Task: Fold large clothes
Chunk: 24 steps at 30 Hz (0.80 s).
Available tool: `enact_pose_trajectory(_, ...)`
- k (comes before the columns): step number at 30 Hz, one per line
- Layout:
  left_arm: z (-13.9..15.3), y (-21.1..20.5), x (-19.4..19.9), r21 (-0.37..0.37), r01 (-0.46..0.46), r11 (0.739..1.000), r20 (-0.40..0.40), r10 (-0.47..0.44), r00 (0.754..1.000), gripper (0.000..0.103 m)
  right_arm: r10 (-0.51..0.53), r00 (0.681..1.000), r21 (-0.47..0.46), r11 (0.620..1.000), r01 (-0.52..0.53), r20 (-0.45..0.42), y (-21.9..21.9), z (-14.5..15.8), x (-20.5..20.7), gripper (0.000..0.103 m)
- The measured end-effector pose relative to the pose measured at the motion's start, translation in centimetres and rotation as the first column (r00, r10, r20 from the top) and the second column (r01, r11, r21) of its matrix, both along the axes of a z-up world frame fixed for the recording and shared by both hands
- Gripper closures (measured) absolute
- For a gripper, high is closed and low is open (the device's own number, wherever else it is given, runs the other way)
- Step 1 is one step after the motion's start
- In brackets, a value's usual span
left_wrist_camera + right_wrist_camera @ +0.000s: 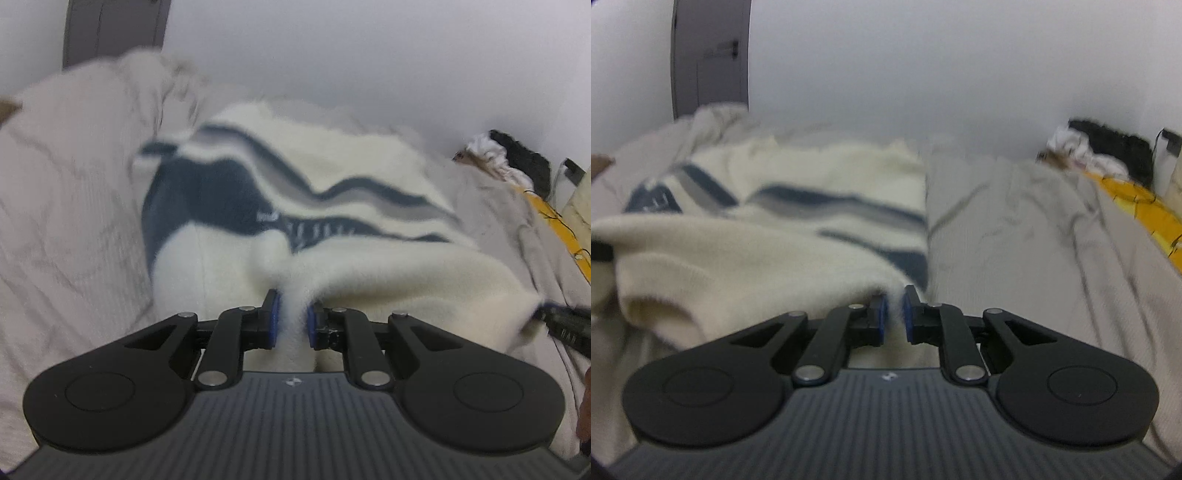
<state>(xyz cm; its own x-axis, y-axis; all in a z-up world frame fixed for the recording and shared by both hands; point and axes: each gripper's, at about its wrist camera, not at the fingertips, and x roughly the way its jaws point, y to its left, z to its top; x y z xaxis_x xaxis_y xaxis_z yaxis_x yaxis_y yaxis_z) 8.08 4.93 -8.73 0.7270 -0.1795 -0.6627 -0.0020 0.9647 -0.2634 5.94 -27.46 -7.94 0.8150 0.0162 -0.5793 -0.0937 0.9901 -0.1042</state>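
1. The left gripper [292, 317] was clamped on a cream fold of the striped sweater [332, 177]; the garment lay ahead on the bed [66, 221].
2. The right gripper [895, 317] pinched the sweater's [757, 251] edge; the rest lay to its left.

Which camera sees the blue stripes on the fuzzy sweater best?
The left wrist view. There the sweater spreads across the middle of the picture, so its dark blue patch and wavy stripes show almost whole. In the right wrist view the sweater sits off to the left, and a folded-over cream part covers much of the pattern.
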Motion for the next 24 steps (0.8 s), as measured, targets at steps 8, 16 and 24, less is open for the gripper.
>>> enact_pose_trajectory(8, -2.5, 2.0, 4.7, -0.092, -0.046, 0.995, -0.064, 0.04, 0.997, 0.081, -0.019, 0.987, 0.025, 0.999, 0.024, -0.159, 0.2, -3.8, 2.8, 0.088)
enact_pose_trajectory(16, -0.7, 2.2, 2.2, -0.11, -0.019, 0.994, -0.036, 0.015, 0.999, 0.043, 0.006, 0.994, 0.037, 0.999, -0.002, -0.106, 0.2, -1.6, 0.4, 0.072)
enact_pose_trajectory(24, 1.8, 0.2, -1.5, -0.056, 0.102, 0.993, 0.033, -0.1, 0.994, 0.042, 0.002, 1.0, 0.133, 0.991, 0.002, -0.024, -0.4, 0.5, -2.9, 0.039)
